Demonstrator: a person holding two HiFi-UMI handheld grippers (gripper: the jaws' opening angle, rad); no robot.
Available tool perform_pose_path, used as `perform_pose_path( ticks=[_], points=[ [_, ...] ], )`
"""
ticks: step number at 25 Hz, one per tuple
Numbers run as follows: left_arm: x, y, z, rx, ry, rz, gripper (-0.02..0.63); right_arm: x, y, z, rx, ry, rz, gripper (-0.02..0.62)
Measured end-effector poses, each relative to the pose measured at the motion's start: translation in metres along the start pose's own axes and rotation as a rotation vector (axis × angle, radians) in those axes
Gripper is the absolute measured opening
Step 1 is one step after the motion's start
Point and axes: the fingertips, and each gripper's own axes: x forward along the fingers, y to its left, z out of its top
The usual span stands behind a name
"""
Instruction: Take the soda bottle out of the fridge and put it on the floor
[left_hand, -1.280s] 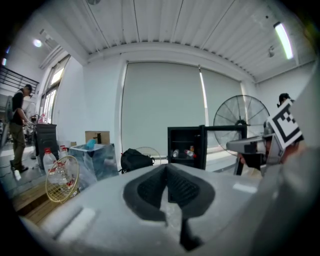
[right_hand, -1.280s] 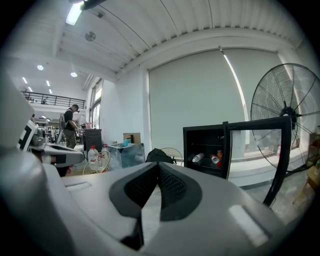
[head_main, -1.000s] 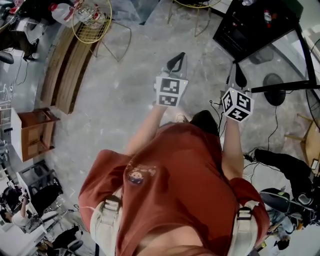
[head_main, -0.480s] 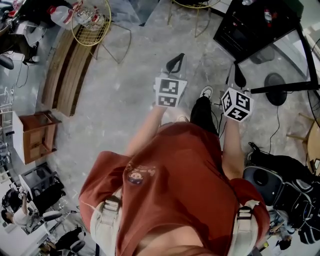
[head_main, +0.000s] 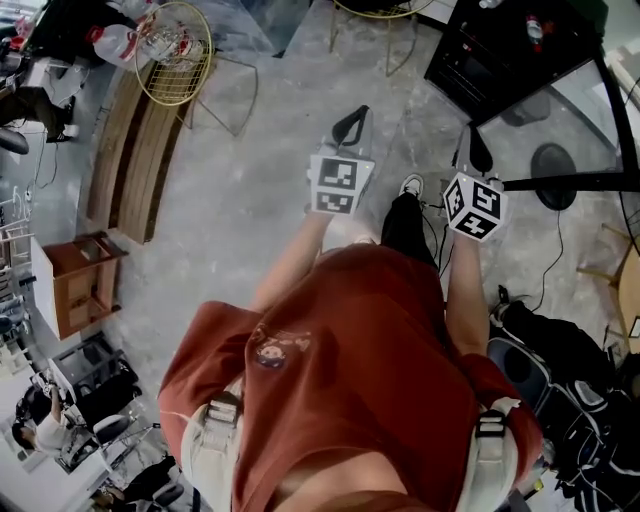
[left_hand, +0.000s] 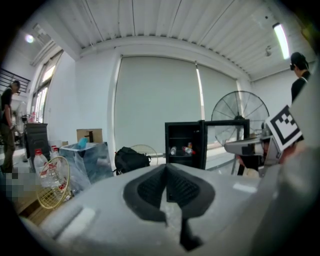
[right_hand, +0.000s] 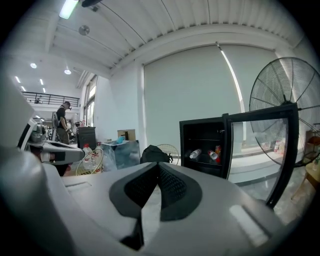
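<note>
Left gripper (head_main: 352, 122): jaws together, nothing between them; I hold it pointing forward over bare floor.
Right gripper (head_main: 478, 152): jaws together and empty; it is level with the left one and nearer the fridge.
Fridge (right_hand: 205, 145): ahead of both grippers and well apart from them, a little right of the right gripper's line. Its glass door (right_hand: 260, 150) is swung open on that gripper's right.
Soda bottle (right_hand: 214, 154): lying on the fridge shelf. I take it to be the bottle with red on it, though I cannot be sure. A clear bottle (right_hand: 195, 153) lies just beside it, on its left.
Step in hand: the approach, as I judge; nothing is grasped yet.
Next move: close on the opening, part one gripper's jaws before the reach, then come in along the shelf and clamp across the bottle's body. Lying down, it may roll.
Edges: the door's dark frame to the right of the right gripper, the fan (right_hand: 285, 100) behind it, the shelf lip.
Open room: the floor (head_main: 230, 200) left of the left gripper is wide and suits the set-down. Cables (head_main: 548, 262) and bags (head_main: 560, 370) crowd the right gripper's right.
</note>
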Motion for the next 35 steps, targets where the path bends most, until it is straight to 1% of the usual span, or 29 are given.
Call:
perform_pose_path(
  ticks=[6,11,20,25,29,35],
  points=[
    [0.054,0.007,0.011,-0.009,0.016,0.015,0.000,0.046,-0.034,0.010,-0.001,0.020,0.001,0.002],
    [0.104,0.010,0.032,-0.007,0.036,0.030,0.000,0.089,-0.064,0.027,0.000,0.040,0.021,0.002],
    [0.207,0.004,0.063,0.004,0.058,0.040,0.000,0.169,-0.138,0.051,0.027,0.048,0.029,0.002],
    [0.261,-0.008,0.080,0.019,0.060,0.039,0.000,0.205,-0.184,0.057,0.051,0.048,0.023,0.002],
    [0.290,-0.013,0.091,0.013,0.058,0.036,0.000,0.228,-0.206,0.064,0.058,0.047,0.024,0.002],
    [0.320,-0.022,0.095,0.035,0.069,0.026,0.000,0.246,-0.234,0.067,0.059,0.041,0.021,0.002]
  ],
)
